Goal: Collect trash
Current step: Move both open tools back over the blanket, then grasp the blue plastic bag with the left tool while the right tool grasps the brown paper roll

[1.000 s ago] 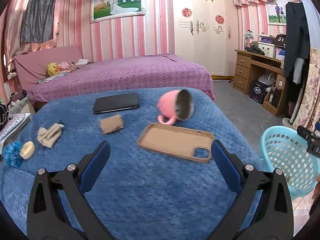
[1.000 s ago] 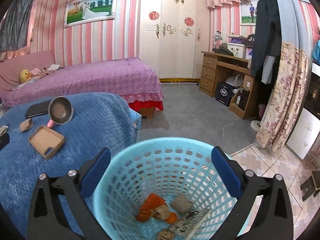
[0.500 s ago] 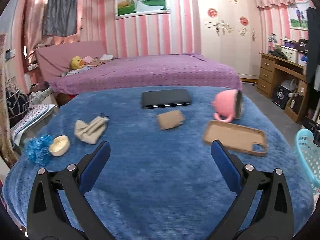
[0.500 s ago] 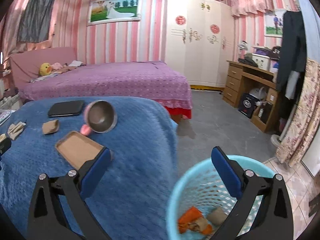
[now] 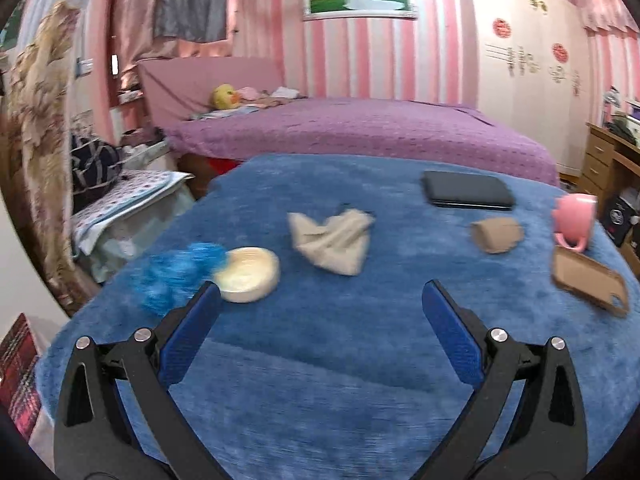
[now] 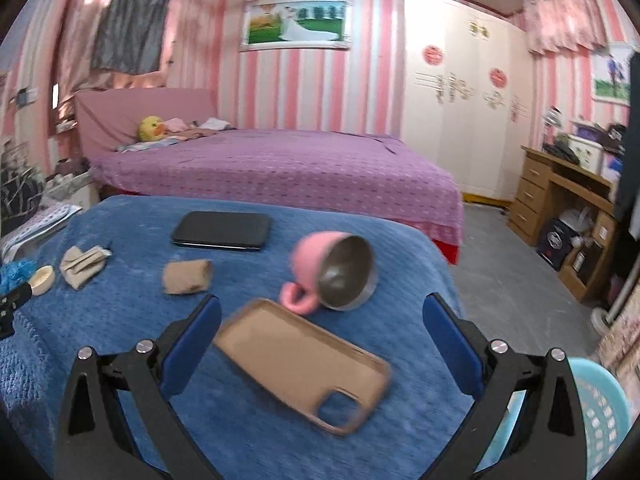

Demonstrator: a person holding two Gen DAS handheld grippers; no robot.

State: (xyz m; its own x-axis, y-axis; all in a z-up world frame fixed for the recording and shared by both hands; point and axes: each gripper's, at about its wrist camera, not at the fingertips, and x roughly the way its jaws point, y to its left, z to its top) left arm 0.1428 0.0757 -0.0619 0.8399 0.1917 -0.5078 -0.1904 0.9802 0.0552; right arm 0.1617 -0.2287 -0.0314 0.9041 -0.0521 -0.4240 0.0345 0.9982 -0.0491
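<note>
Left wrist view: the left gripper (image 5: 320, 300) is seen released, its blue pads spread wide and empty above a blue blanket (image 5: 320, 380) covering a table. Ahead of it lie the likely trash pieces: a crumpled beige scrap (image 5: 332, 240) between the pads' line of sight, a blue crinkled wad (image 5: 176, 276) touching a small cream round dish (image 5: 248, 274) near the left pad, and a brown crumpled piece (image 5: 496, 234) farther right. A black phone (image 5: 468, 194), a tipped pink mug (image 5: 574, 220) and a tan phone case (image 5: 588, 284) are judged not to be trash. For the pickup to go well, the open pads should be lowered to straddle the beige scrap, the blanket's pile should be kept out of the pinch, and the dish should be left undisturbed. In the right wrist view the right gripper (image 6: 320, 332) is likewise released and empty, held over the tan phone case (image 6: 304, 360) with the pink mug (image 6: 332, 272) just beyond. Only this view shows the light blue basket (image 6: 600, 412) at the lower right, off the table's edge, where trash is to be dropped; its contents are hidden. Only the left view shows the blue wad and dish clearly and close; in the right view they sit small at the far left edge.
</note>
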